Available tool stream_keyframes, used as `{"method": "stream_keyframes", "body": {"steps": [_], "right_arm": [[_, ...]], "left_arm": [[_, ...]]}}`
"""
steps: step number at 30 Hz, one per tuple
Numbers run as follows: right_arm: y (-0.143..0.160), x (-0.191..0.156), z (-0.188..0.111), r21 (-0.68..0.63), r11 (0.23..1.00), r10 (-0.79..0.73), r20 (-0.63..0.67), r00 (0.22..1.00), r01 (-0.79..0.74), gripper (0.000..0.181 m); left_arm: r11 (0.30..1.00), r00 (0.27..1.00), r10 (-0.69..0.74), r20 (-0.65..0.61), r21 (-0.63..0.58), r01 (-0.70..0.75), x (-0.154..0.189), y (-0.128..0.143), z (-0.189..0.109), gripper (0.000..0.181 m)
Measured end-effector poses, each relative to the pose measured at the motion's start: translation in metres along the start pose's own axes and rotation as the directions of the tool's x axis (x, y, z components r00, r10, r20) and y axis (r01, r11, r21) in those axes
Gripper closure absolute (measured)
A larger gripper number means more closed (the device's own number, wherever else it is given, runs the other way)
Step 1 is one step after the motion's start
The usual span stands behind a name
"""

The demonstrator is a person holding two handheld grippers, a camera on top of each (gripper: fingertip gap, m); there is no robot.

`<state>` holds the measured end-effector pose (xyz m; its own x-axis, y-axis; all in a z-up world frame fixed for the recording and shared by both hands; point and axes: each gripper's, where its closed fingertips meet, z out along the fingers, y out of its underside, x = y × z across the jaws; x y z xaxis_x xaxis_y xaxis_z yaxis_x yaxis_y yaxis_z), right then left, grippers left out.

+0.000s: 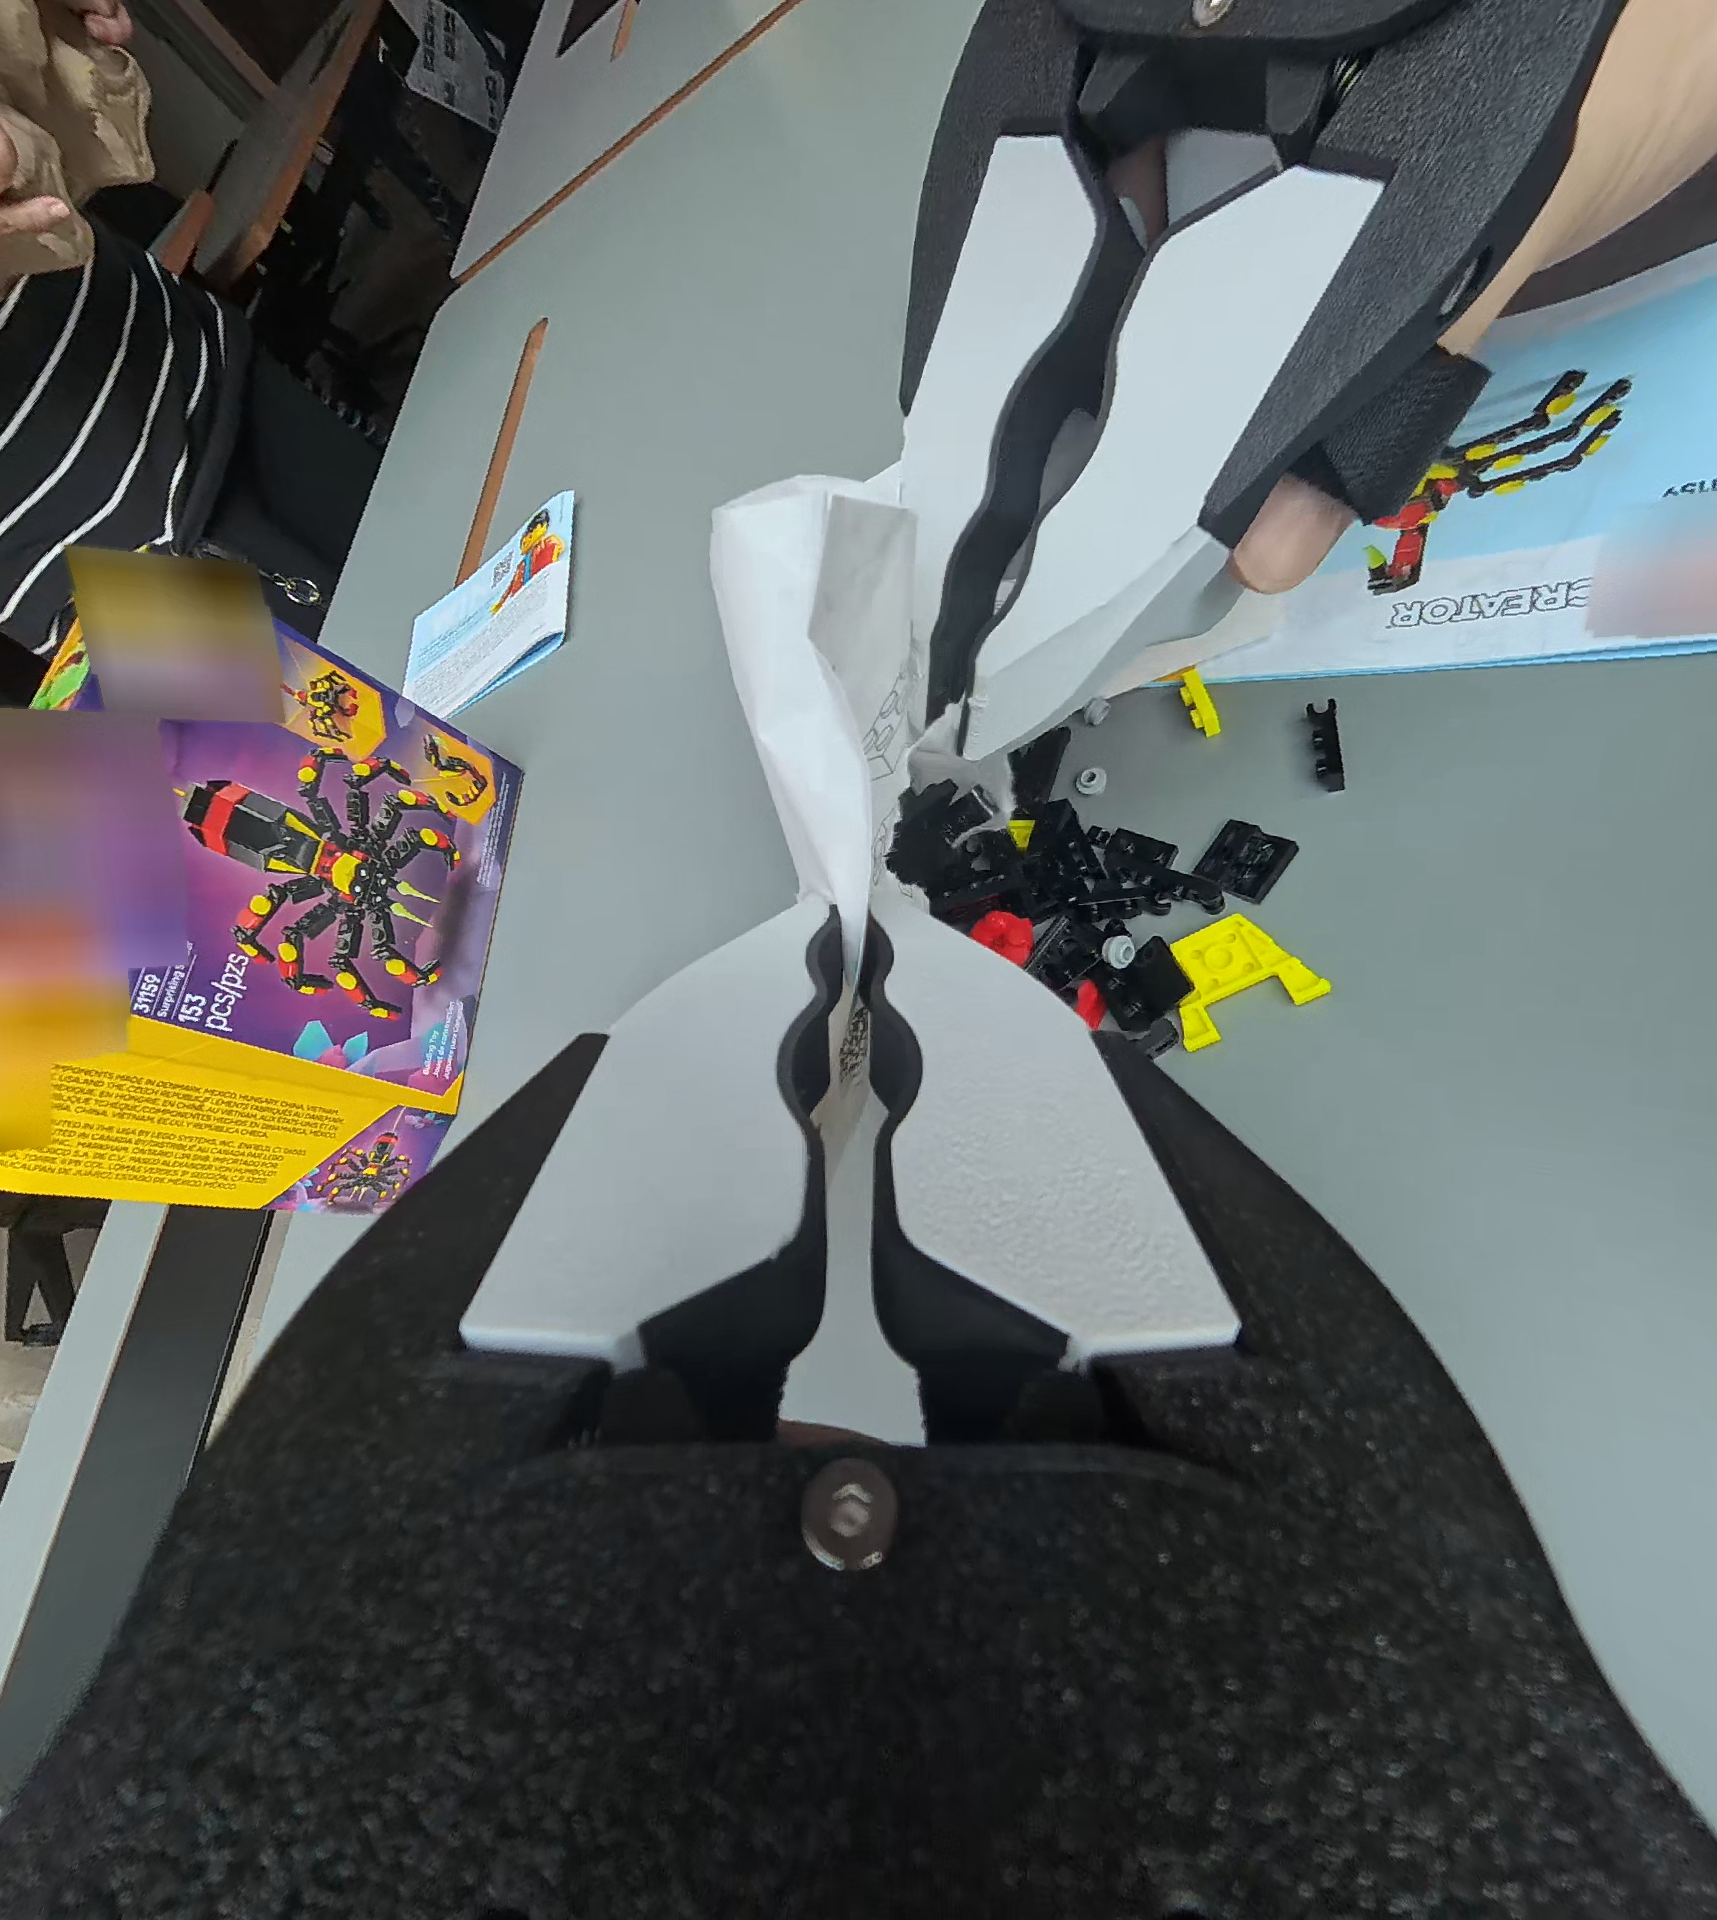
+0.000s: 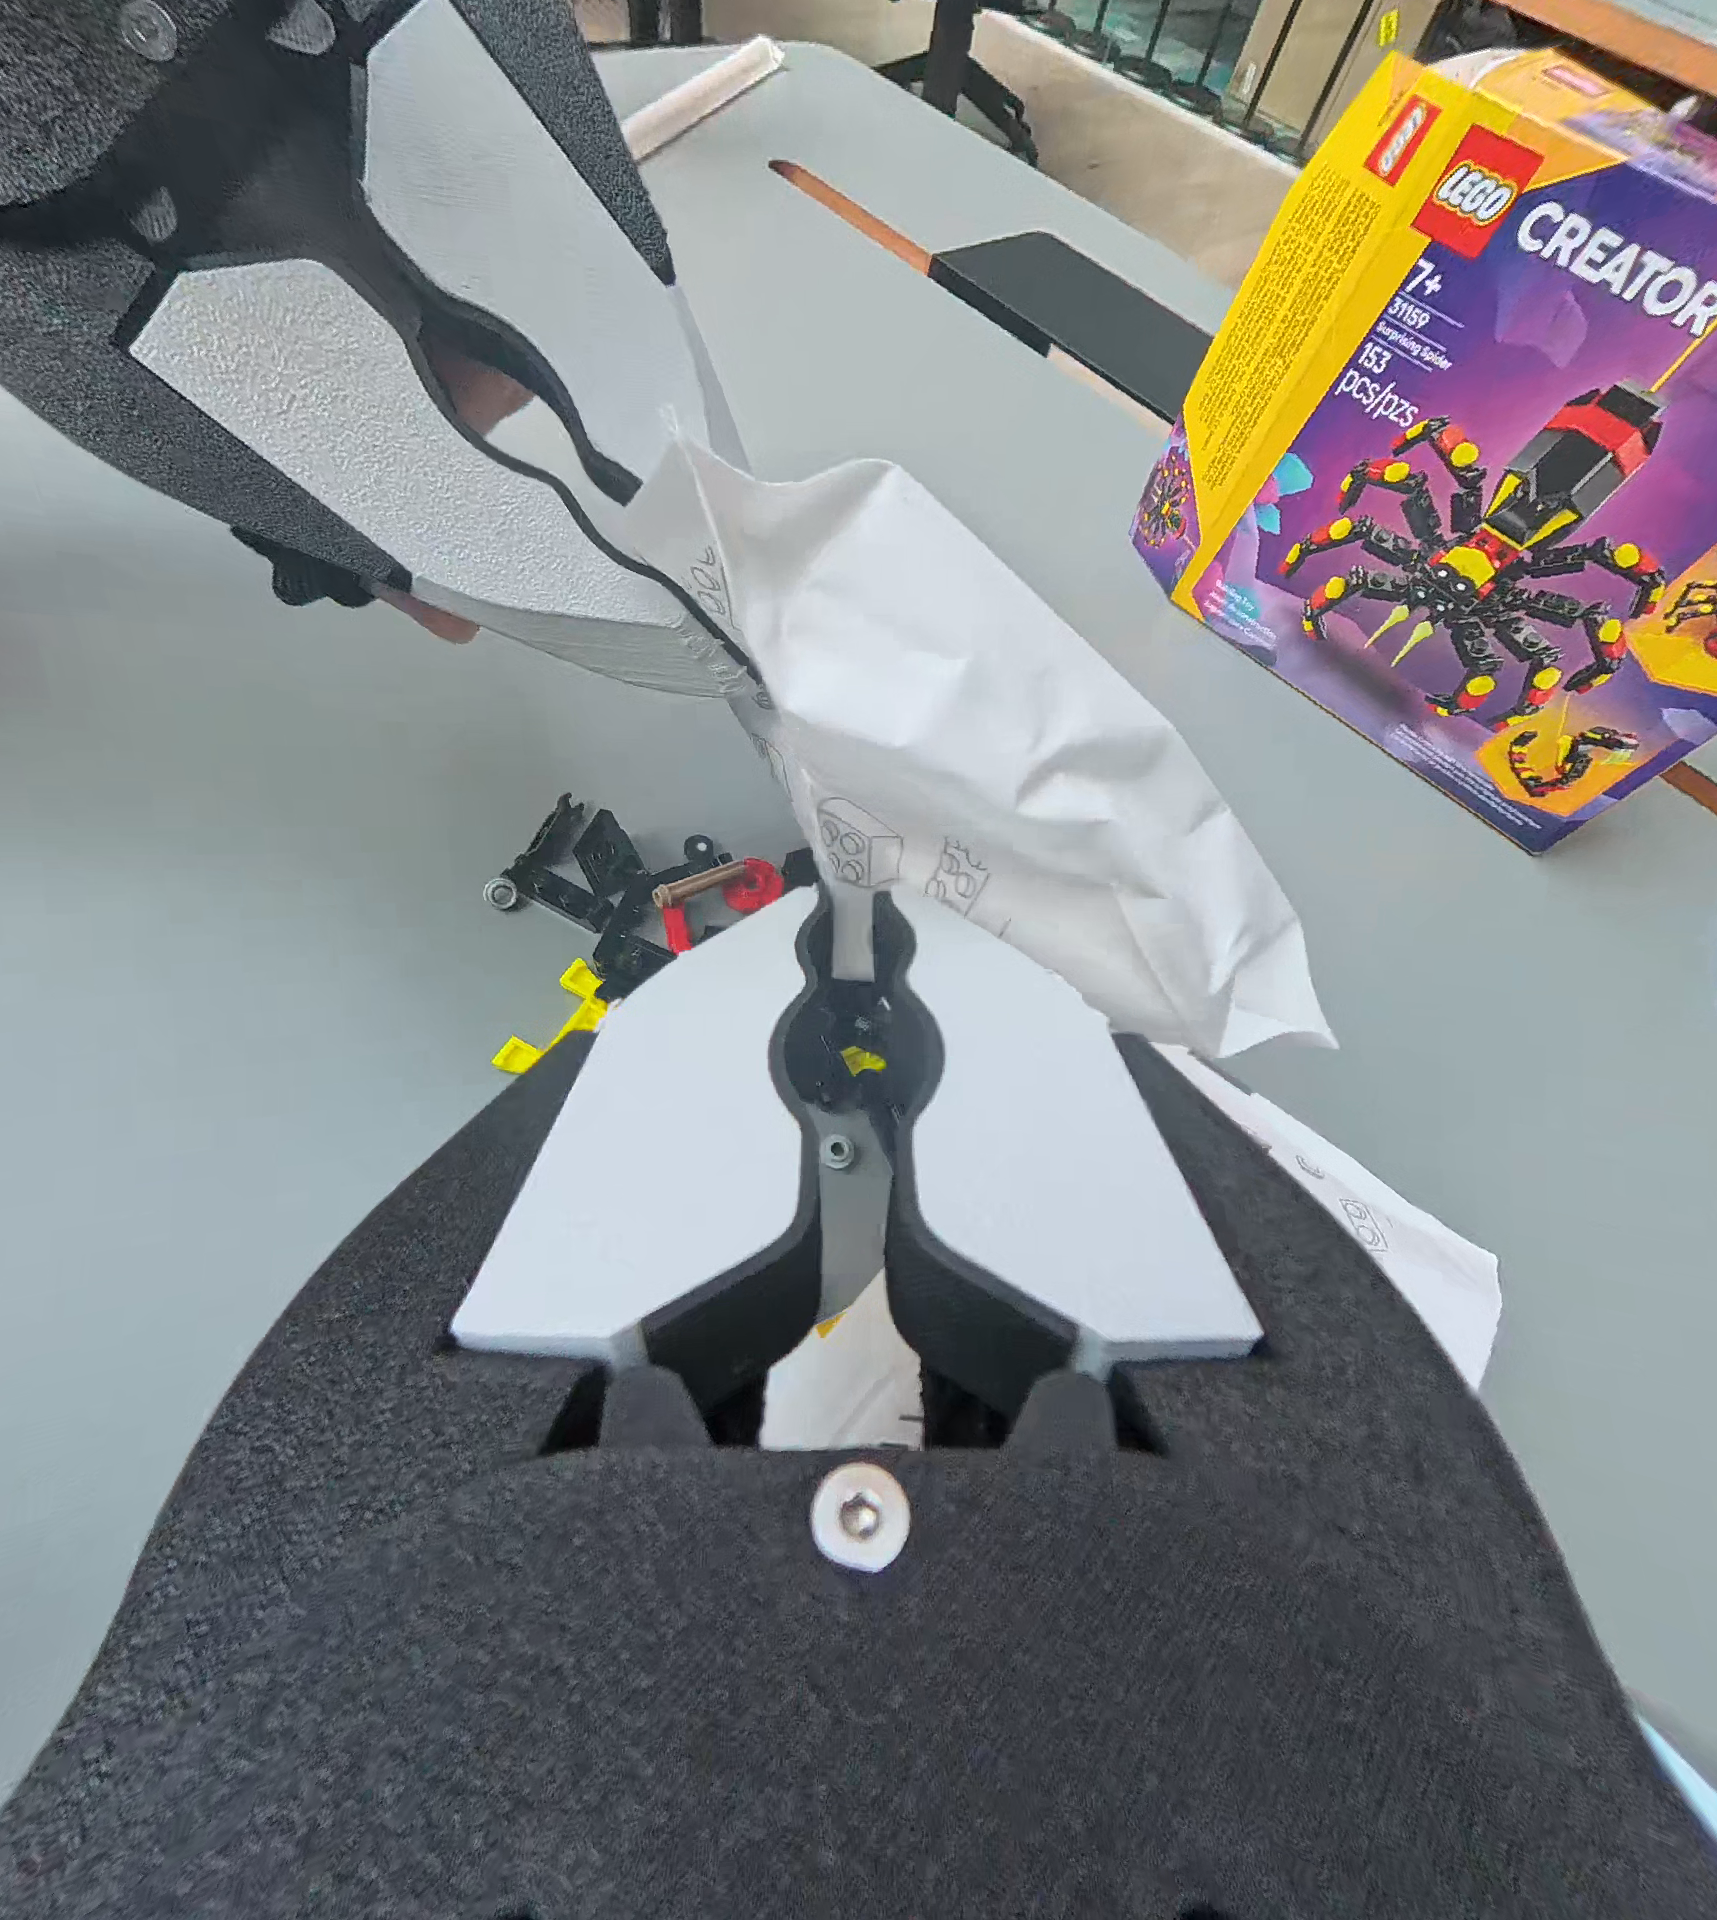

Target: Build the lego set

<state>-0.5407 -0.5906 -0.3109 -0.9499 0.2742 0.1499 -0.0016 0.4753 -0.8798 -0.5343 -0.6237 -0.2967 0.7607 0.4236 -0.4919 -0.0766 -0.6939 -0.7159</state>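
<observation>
A crumpled white paper bag (image 1: pixel 802 644) printed with brick drawings hangs above the grey table (image 1: pixel 1508 1299). My left gripper (image 1: pixel 846 925) is shut on its lower edge. My right gripper (image 1: pixel 958 717) comes in from above and is shut on another part of the bag. In the right wrist view the bag (image 2: pixel 989 727) spreads between my right gripper (image 2: pixel 849 914) and the left gripper (image 2: pixel 740 675). A loose pile of black, red and yellow lego pieces (image 1: pixel 1072 883) lies on the table under the bag, and it also shows in the right wrist view (image 2: pixel 625 904).
The purple and yellow set box (image 1: pixel 334 883) stands at the left table edge. The blue instruction booklet (image 1: pixel 1560 540) lies behind the pieces. A small leaflet (image 1: pixel 501 603) lies beyond the box. A person's striped sleeve (image 1: pixel 33 395) is at far left. More white paper (image 2: pixel 1373 1236) lies under my right gripper. My hands' fingertips stand some 4 cm from each other.
</observation>
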Motion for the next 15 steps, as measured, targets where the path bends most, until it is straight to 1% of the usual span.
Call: {"method": "stream_keyframes", "body": {"steps": [3,7,9,12,14,15], "right_arm": [[0.002,0.005,-0.007,0.016,0.998,0.064,-0.009,0.998,-0.063,0.157],[0.016,0.017,-0.013,0.015,0.984,0.176,-0.052,0.983,-0.176,0.148],[0.015,0.011,-0.01,0.008,0.978,0.209,-0.049,0.977,-0.208,0.141],[0.013,0.007,-0.002,-0.008,0.984,0.177,-0.138,0.975,-0.179,0.139],[0.01,0.013,0.005,0.011,0.979,0.201,-0.181,0.963,-0.202,0.137],[0.009,0.016,0.007,0.013,0.979,0.202,-0.191,0.96,-0.204,0.147]], "left_arm": [[0.999,0.999,-0.045,0.008,0.011,0.045,-0.003,0.002,-0.001,0.18],[0.986,0.987,-0.154,0.035,0.077,0.151,-0.013,0.0,-0.008,0.18],[0.975,0.976,-0.209,0.063,0.091,0.203,-0.019,0.0,-0.008,0.18],[0.966,0.966,-0.239,0.098,0.123,0.227,-0.016,-0.006,-0.007,0.18],[0.965,0.968,-0.232,0.093,0.146,0.218,-0.006,-0.013,-0.007,0.181],[0.968,0.971,-0.219,0.094,0.147,0.204,-0.002,-0.015,-0.007,0.181]]}}
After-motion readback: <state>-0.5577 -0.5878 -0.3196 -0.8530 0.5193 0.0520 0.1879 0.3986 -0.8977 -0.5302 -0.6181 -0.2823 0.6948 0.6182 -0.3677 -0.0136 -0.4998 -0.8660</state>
